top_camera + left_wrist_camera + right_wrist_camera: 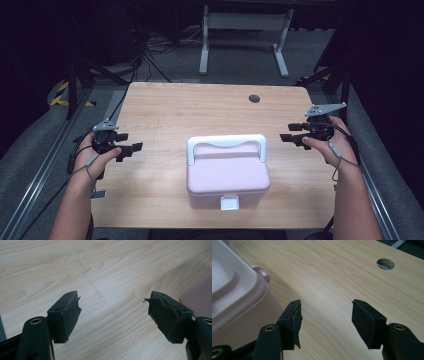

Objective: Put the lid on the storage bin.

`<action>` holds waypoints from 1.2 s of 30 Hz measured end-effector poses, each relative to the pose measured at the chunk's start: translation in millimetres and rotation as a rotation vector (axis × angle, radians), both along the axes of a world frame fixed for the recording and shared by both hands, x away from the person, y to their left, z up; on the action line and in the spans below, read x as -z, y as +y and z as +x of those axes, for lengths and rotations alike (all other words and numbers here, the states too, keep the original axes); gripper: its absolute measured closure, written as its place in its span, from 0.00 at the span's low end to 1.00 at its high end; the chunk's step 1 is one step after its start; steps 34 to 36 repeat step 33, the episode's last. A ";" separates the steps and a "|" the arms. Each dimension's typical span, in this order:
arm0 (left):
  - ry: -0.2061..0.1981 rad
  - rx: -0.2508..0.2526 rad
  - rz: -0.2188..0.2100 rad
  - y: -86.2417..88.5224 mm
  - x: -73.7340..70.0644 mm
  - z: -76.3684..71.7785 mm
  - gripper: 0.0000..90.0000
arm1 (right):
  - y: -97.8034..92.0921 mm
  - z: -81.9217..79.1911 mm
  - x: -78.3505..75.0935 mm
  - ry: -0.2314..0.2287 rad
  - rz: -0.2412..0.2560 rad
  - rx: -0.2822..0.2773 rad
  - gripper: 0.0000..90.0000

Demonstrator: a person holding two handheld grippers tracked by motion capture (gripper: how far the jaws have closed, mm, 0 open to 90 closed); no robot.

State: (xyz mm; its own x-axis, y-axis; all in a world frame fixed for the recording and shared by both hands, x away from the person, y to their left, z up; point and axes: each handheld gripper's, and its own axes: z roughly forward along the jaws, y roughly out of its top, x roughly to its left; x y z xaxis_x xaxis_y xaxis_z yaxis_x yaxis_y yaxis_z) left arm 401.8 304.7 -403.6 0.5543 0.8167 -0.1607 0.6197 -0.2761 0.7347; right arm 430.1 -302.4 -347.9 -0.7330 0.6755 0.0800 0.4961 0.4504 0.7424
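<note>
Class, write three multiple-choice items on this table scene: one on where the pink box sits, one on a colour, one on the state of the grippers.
1. Where is the pink box?
A. between the two grippers, near the table's front edge
B. on the floor
C. at the table's far edge by the round hole

2. What colour is the box's handle?
A. black
B. white
C. yellow

3. How are the left gripper and right gripper?
A. both open, holding nothing
B. both shut on the box
C. left shut, right open

Key: 1 A, the high view shows it between the hands; 2 B, the handle is white against the pink lid; 3 A, both gripper views show jaws wide apart over bare table.
</note>
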 end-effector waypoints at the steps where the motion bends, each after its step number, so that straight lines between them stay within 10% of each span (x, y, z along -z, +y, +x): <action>1: -0.005 0.007 -0.001 -0.4 0.6 1.1 0.28 | -2.4 1.6 2.5 0.003 -0.002 0.007 0.46; 28: 0.032 0.019 0.061 -2.4 26.1 13.9 0.22 | -18.9 41.0 80.6 0.138 -0.072 0.163 0.43; 36: 0.025 -0.009 0.096 -6.4 24.6 14.4 0.20 | -17.6 41.5 82.4 0.137 -0.081 0.161 0.43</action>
